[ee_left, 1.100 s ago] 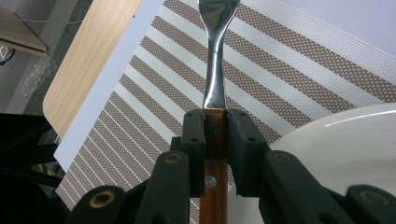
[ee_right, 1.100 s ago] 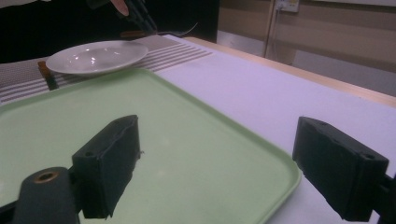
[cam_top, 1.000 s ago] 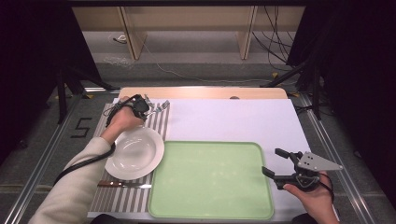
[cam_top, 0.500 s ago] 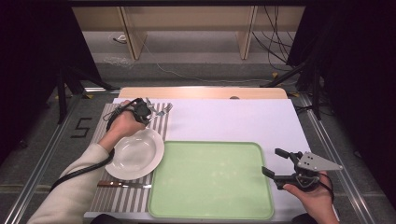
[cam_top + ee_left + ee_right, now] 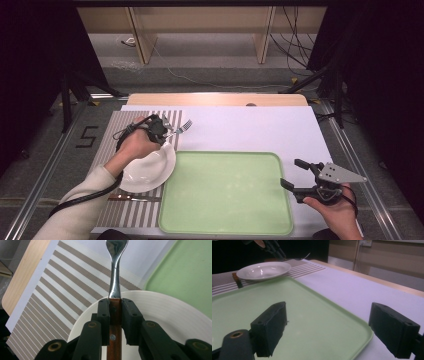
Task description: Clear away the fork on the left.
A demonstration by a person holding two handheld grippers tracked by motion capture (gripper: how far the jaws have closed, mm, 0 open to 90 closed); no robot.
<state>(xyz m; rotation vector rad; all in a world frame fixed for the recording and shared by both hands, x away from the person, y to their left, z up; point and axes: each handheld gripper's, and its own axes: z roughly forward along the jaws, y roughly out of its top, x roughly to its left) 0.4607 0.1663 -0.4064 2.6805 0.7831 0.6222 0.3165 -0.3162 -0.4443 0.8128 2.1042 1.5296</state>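
Note:
My left gripper (image 5: 159,130) is shut on the wooden handle of a fork (image 5: 184,126), just over the far rim of a white plate (image 5: 147,170). In the left gripper view the jaws (image 5: 115,305) clamp the brown handle, and the fork's steel neck (image 5: 115,277) points ahead over the striped placemat (image 5: 62,285). The plate (image 5: 165,315) lies right under the jaws. My right gripper (image 5: 291,173) stands open with nothing in it at the right edge of the green tray (image 5: 225,192). Its jaws (image 5: 329,327) frame the tray's near corner (image 5: 317,315).
A knife with a brown handle (image 5: 132,198) lies on the placemat (image 5: 117,215) in front of the plate. A white sheet (image 5: 250,130) covers the table beyond the tray. The wooden table edge (image 5: 215,99) runs along the far side, with the floor around it.
My left gripper has carried the fork to the right and a little nearer, from the placemat's far part to the plate's far rim. The right gripper has stayed put.

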